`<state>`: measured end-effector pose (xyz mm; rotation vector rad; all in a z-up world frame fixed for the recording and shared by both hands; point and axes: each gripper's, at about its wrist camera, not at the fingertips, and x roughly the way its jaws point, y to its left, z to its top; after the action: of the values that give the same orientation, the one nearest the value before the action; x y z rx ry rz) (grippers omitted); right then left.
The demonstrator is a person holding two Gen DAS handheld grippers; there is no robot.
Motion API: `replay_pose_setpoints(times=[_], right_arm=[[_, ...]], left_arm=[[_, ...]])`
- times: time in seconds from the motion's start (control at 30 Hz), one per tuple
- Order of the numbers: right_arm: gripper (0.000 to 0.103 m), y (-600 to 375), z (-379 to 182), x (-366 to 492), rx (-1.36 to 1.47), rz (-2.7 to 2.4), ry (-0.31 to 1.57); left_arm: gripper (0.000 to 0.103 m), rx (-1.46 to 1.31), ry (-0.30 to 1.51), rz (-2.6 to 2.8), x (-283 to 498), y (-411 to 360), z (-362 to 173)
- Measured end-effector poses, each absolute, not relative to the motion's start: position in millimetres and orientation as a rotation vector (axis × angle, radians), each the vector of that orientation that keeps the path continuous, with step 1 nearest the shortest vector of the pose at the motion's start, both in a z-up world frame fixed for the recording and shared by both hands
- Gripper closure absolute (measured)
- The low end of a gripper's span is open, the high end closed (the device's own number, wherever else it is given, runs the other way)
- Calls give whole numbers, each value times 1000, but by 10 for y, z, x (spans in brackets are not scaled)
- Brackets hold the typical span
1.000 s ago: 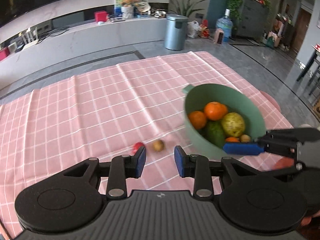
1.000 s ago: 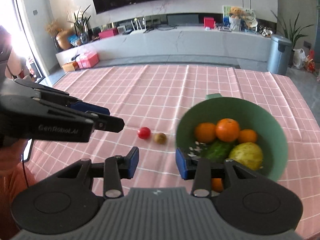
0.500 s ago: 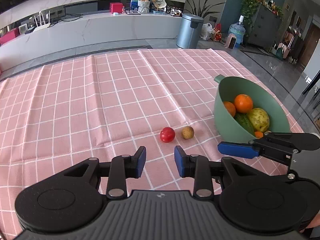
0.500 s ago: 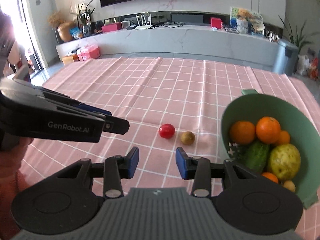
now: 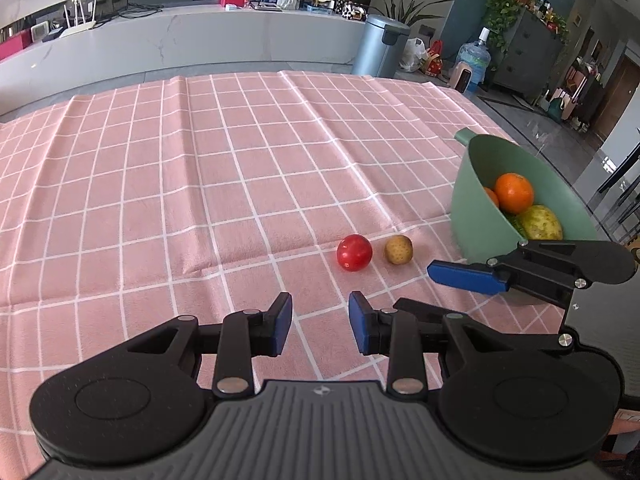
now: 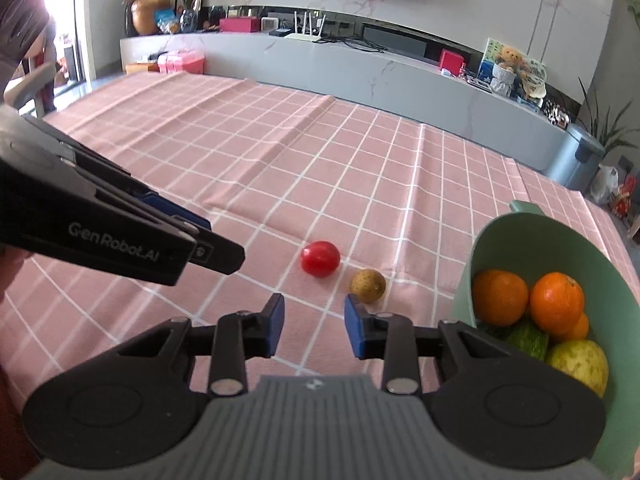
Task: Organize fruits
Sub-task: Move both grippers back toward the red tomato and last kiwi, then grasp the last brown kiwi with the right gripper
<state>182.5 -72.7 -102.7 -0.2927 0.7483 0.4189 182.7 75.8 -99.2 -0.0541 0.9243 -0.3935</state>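
A red tomato [image 5: 354,252] [image 6: 320,259] and a small tan fruit [image 5: 398,249] [image 6: 368,285] lie side by side on the pink checked tablecloth [image 5: 200,184]. A green bowl [image 5: 472,184] [image 6: 520,232] to their right holds oranges [image 5: 514,193], a cucumber [image 6: 528,338] and a yellow-green fruit [image 5: 541,223]. My left gripper [image 5: 320,322] is open and empty, just short of the tomato. My right gripper [image 6: 314,322] is open and empty, just short of the tan fruit. The right gripper's blue finger [image 5: 466,278] shows in front of the bowl.
The left gripper's body [image 6: 112,232] crosses the left of the right wrist view. A grey bin [image 5: 380,46] and a long white counter [image 5: 160,48] stand beyond the table's far edge. The table's right edge runs just past the bowl.
Both views have swung left and drawn nearer the two loose fruits. The bowl now sits further right in both views. Both grippers stay open.
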Motion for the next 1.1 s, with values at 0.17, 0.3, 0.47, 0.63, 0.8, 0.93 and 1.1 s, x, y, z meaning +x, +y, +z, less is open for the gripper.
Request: replay_pose_setpoints(times=[0.17, 0.3, 0.47, 0.63, 0.8, 0.93, 1.1], right_arm=[[78, -667, -1122, 1918, -387, 370, 718], [78, -533, -1220, 1938, -508, 325, 677], [78, -467, -1308, 2006, -572, 292, 669], [79, -452, -1344, 2048, -601, 281, 660], [87, -442, -1364, 2051, -633, 279, 646], [87, -473, -1300, 2006, -623, 303, 646], [88, -533, -1185, 1917, -616, 335, 647]], left_arm=[[66, -24, 920, -395, 1887, 699, -1031], [66, -12, 921, -403, 1921, 681, -1055], [66, -17, 925, -408, 1975, 688, -1073], [66, -8, 921, -427, 2026, 650, -1094], [66, -5, 913, -445, 2057, 623, -1110], [66, 1, 912, -459, 2074, 592, -1112], [66, 14, 907, -476, 2164, 491, -1133]])
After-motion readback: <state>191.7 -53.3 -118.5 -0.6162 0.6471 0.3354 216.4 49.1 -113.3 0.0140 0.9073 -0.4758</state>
